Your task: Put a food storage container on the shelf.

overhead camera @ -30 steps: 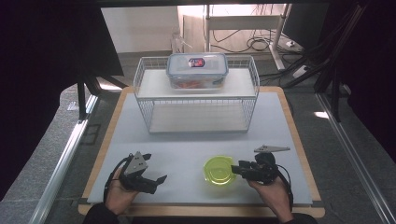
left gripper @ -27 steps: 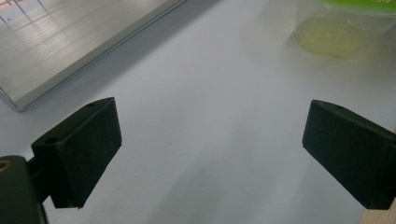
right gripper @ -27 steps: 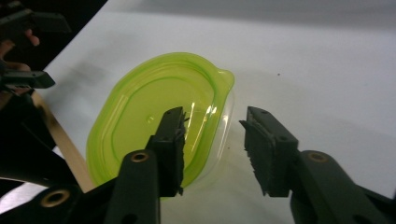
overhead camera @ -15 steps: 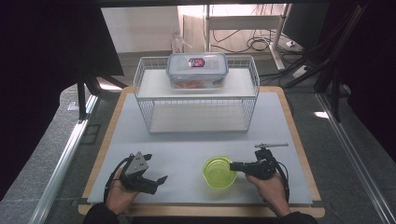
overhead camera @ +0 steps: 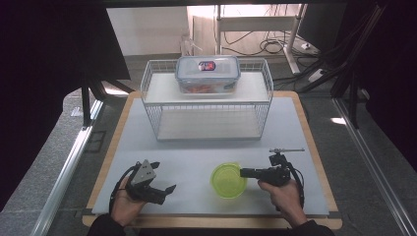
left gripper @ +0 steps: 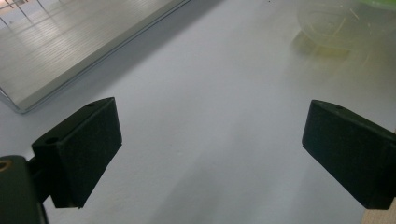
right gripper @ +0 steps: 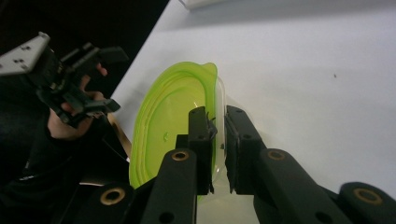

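Note:
A lime-green bowl (overhead camera: 228, 180) stands on the white mat near the front edge; a clear rim lines its edge (right gripper: 168, 121). My right gripper (overhead camera: 244, 172) reaches it from the right, turned on its side. Its jaws have just been closing and are now shut on the bowl's near rim (right gripper: 219, 126), one pad inside and one outside. My left gripper (overhead camera: 164, 189) rests at the front left, held in a hand, open with nothing between its pads (left gripper: 210, 140). It points toward the bowl (left gripper: 336, 28), well short of it.
A white wire rack (overhead camera: 206, 98) stands at the back of the mat, with a clear food box (overhead camera: 208, 73) with a blue-edged lid on its top shelf. The wooden board's edge (overhead camera: 314, 147) frames the mat. Bare mat lies between the rack and the bowl.
The right gripper has rolled onto its side and its jaws have closed on the bowl's right rim. The left gripper has kept still.

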{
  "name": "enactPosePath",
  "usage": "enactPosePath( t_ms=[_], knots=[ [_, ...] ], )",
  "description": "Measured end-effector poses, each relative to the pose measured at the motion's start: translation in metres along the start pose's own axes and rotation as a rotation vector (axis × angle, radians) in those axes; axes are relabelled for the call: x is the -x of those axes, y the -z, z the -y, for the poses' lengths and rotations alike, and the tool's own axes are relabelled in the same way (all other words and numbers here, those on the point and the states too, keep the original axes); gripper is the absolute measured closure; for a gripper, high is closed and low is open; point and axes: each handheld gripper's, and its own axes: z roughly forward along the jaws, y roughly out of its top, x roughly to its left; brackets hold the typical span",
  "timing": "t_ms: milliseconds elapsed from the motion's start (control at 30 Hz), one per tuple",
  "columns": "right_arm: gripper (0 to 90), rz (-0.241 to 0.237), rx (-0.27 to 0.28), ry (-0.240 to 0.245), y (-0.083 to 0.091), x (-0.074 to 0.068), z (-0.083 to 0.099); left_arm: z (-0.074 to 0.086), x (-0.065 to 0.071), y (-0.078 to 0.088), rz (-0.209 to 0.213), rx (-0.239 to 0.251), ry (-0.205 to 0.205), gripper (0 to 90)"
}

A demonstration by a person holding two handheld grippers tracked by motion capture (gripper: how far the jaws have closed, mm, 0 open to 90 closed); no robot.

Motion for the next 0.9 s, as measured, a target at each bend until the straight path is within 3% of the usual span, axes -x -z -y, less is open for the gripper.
enactPosePath(
  t_ms=[900],
  knots=[
    [82.7, -0.056, 0.068, 0.041, 0.009, -0.021, -0.031, 0.0, -0.001, 0.001, -0.003, 0.005, 0.0, 4.5]
  ],
)
